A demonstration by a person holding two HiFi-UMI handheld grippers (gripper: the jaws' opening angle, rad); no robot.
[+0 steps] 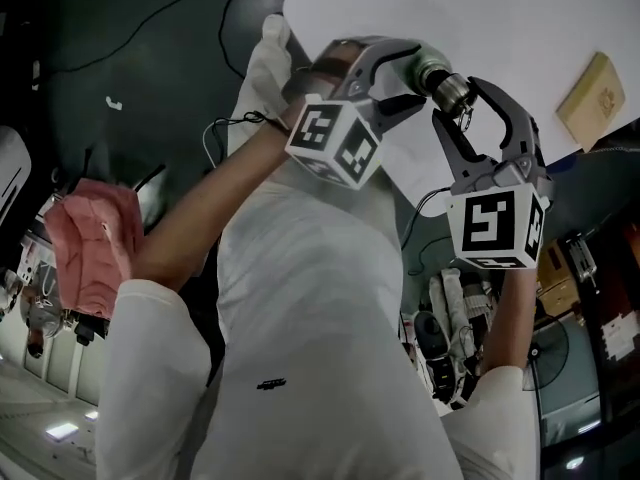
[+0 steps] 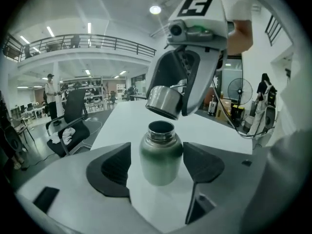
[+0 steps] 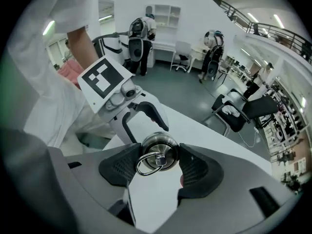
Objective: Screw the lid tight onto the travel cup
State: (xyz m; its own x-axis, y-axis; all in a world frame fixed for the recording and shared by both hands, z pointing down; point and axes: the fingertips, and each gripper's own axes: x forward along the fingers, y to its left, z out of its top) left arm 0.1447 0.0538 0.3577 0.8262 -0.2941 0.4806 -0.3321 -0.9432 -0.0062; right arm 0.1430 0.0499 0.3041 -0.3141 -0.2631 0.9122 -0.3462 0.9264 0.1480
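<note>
Travel cup (image 2: 161, 160): dark green, round-shouldered metal bottle with a bare steel neck. It stands upright on the white table (image 2: 122, 123) with its mouth open, between the left jaws.
Lid (image 2: 164, 101): polished steel dome with a wire ring on its crown. It hangs tilted, close above the cup's mouth and apart from the neck.
Left gripper (image 2: 157, 167): jaws wide, one on each side of the cup's body. Bare table shows between one pad and the wall, and the other pad is at or very near it. I judge the cup is not clamped.
Right gripper (image 3: 160, 168): pads pressed on the lid's sides from both flanks, aimed steeply down.
Key relation: the cup's long axis is vertical and the lid's axis is tipped off it. The mouth lies just below the right claw, so the right hand is the nearer one for seating.
Stage: the lid is not yet on the threads.
Next move needs: probably level the lid over the neck and lower it, with the left jaws closed on the body against the twist.
Risk: a tilted start could cross the threads.
</note>
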